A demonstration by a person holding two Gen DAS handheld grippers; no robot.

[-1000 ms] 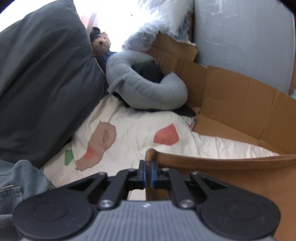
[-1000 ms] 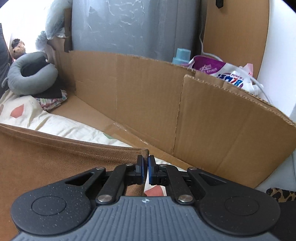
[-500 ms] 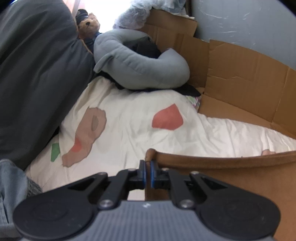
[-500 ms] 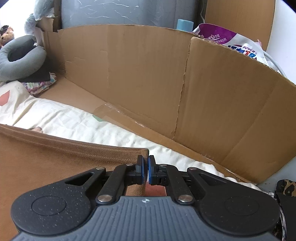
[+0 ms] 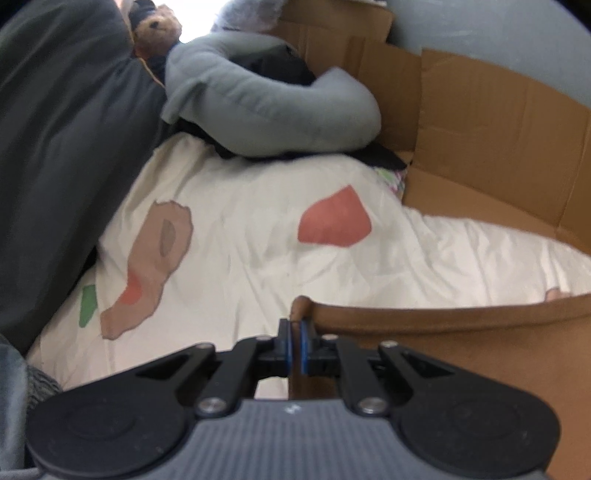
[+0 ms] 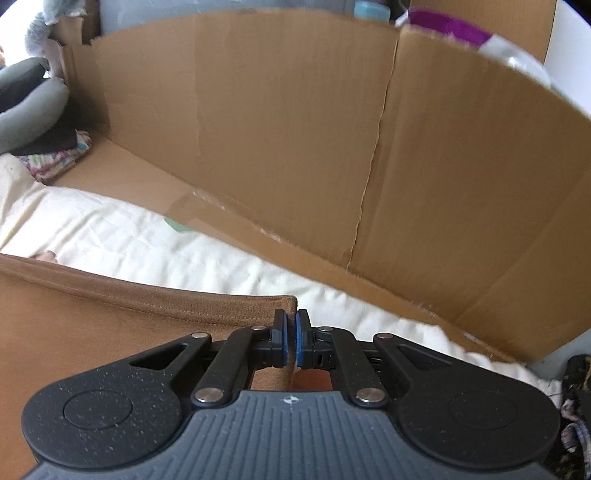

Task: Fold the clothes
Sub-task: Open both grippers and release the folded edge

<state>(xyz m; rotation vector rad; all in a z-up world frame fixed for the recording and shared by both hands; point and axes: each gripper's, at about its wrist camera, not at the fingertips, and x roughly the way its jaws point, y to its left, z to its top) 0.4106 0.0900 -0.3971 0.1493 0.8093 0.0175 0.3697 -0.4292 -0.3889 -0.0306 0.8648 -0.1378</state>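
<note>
- Brown garment (image 5: 461, 354) hangs stretched between my two tools, its top hem running as a taut band from one corner to the other, above the white bedding (image 5: 258, 240) with its red and tan patches.
- Cardboard walls (image 6: 277, 129) stand along the far side of the bedding, beyond the garment's hem.
- Dark grey cushion (image 5: 55, 129) fills the left of my left view, well apart from the garment.
- Grey U-shaped pillow (image 5: 273, 110) lies at the bedding's far end, with a small teddy bear (image 5: 157, 31) behind it.
- My left gripper (image 5: 294, 345) is pinched tight on the garment's left top corner; the cloth pokes up just past the blue pads and spreads away to the right.
- My right gripper (image 6: 290, 341) is likewise clamped on the garment's right top corner, with the fabric spreading off to the left of the jaws.
</note>
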